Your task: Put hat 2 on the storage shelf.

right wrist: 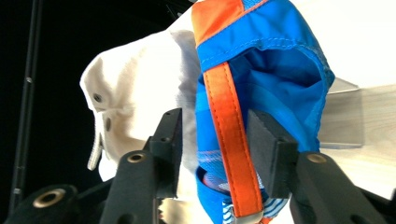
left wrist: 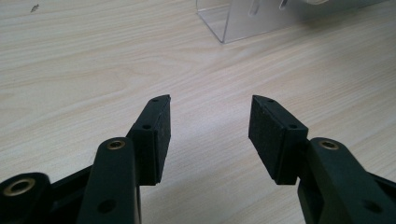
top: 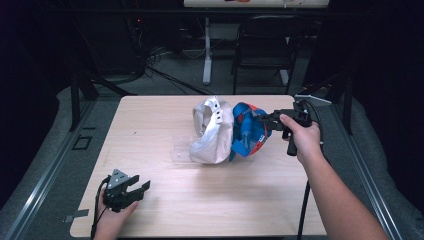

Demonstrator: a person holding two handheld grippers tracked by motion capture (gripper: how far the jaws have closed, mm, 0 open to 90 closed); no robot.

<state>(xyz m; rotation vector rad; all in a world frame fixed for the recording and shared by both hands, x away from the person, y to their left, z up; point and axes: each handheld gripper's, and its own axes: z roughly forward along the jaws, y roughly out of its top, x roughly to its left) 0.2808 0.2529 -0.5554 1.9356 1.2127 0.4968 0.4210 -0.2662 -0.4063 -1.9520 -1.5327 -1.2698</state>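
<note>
Orange strap [right wrist: 227, 135] of the blue cap [right wrist: 275, 60] sits between the jaws of the right gripper [right wrist: 212, 154]; the pads bracket the strap and the blue fabric behind it, closed on the cap's back edge. The left pad also lies against the white cap [right wrist: 135, 88], which stands just beside the blue one, touching it. In the high view the right gripper [top: 267, 120] reaches in from the right side of the table, held in the person's right hand [top: 302, 137], its tips at the blue cap [top: 248, 131]. The blue cap and the white cap [top: 212, 132] stand side by side, upright, near the middle of the wooden table [top: 200, 205], on a clear plastic stand [top: 179, 150] whose base shows to their left.

Left gripper [left wrist: 210, 126]: jaws wide apart, nothing between them, pads over bare wood. A corner of the clear stand [left wrist: 233, 21] shows farther off. In the high view the left gripper [top: 135, 192] rests at the near left corner of the table, well apart from the caps, the left hand [top: 111, 220] behind it.
</note>
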